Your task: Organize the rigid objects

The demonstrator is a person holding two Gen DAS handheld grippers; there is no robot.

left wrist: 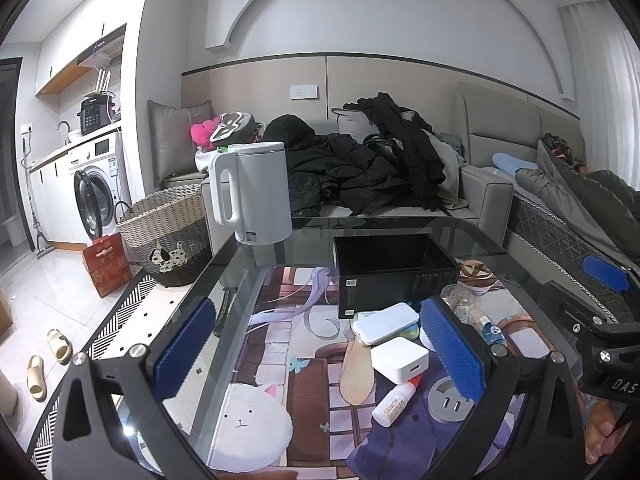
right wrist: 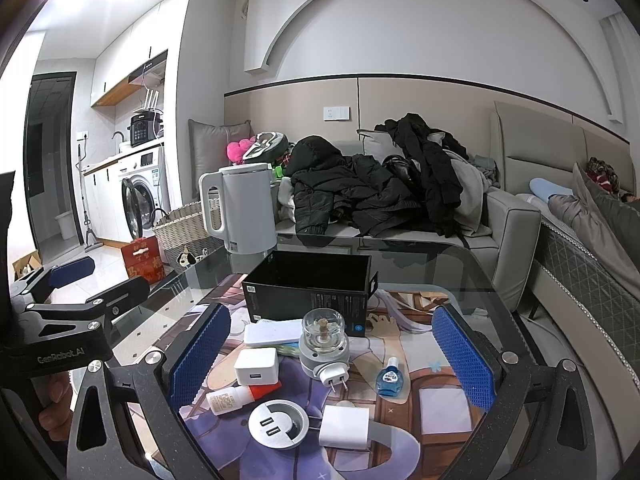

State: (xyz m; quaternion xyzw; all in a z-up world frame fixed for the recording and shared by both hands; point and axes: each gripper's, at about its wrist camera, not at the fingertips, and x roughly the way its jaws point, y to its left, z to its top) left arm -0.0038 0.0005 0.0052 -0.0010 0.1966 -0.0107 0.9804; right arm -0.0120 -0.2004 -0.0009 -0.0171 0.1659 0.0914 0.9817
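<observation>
Crowding glass table (right wrist: pixel 460 256): black box (right wrist: pixel 308 280), chargers, kettle (right wrist: pixel 244 208); sofa (right wrist: pixel 512 216) behind; both hand-held grippers released.

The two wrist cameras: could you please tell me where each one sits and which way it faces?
Left wrist: on the left gripper, open above the glass table, facing the sofa; the right gripper and fingers show at right.
Right wrist: on the right gripper, open, facing likewise; the left gripper shows at left.
Shared: kettle, black box, white charger.
</observation>
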